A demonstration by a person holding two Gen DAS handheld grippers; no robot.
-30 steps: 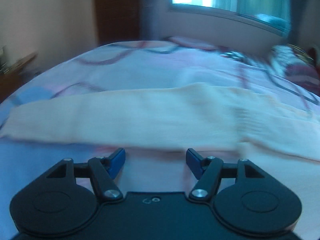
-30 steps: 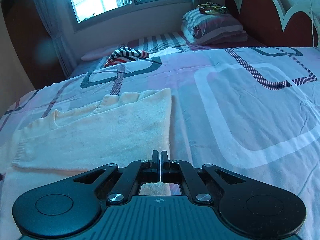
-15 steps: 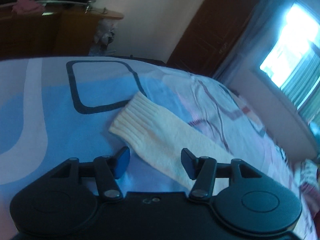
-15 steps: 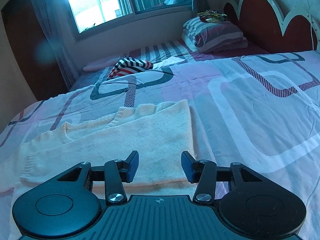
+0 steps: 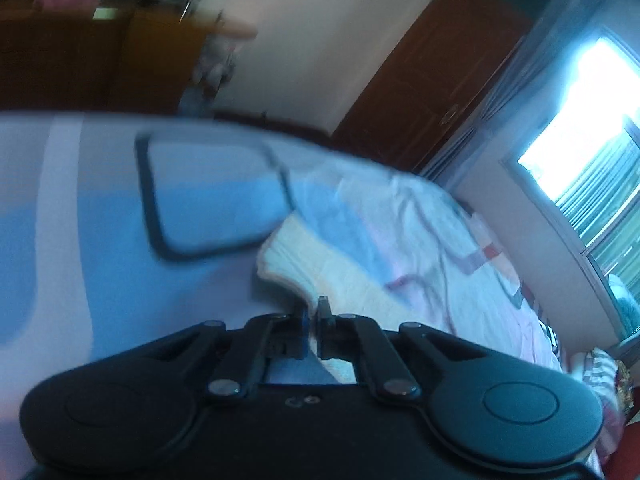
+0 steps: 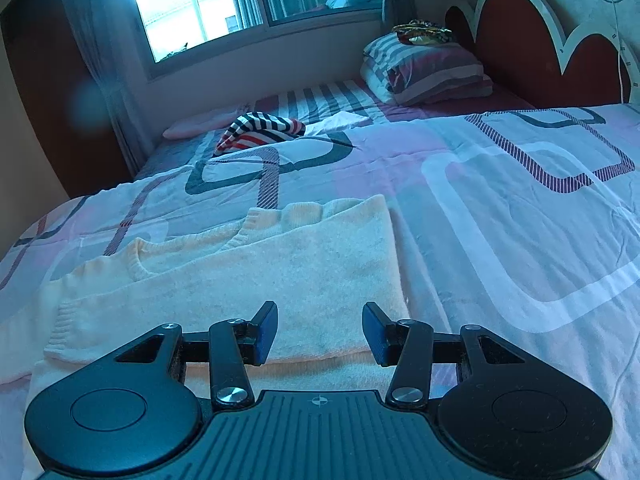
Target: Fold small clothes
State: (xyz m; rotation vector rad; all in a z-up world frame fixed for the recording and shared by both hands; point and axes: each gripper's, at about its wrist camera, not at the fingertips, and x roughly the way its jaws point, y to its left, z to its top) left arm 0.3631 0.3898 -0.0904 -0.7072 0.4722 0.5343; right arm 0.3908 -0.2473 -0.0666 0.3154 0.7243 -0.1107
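The left claw (image 5: 313,312) pinched the sweater (image 5: 340,276) sleeve thinly and might slip; the right claw (image 6: 319,330) gaped empty.

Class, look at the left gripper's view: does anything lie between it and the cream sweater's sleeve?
Nothing visible does. The left gripper has closed right at the edge of the sleeve, which lies on the bedspread with no other item beside it.

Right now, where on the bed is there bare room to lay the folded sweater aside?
The widest bare stretch of bedspread lies right of the sweater, running toward the headboard. The blue patch beyond the sleeve cuff is bare too. It is crowded near the window: striped garment, pillows.
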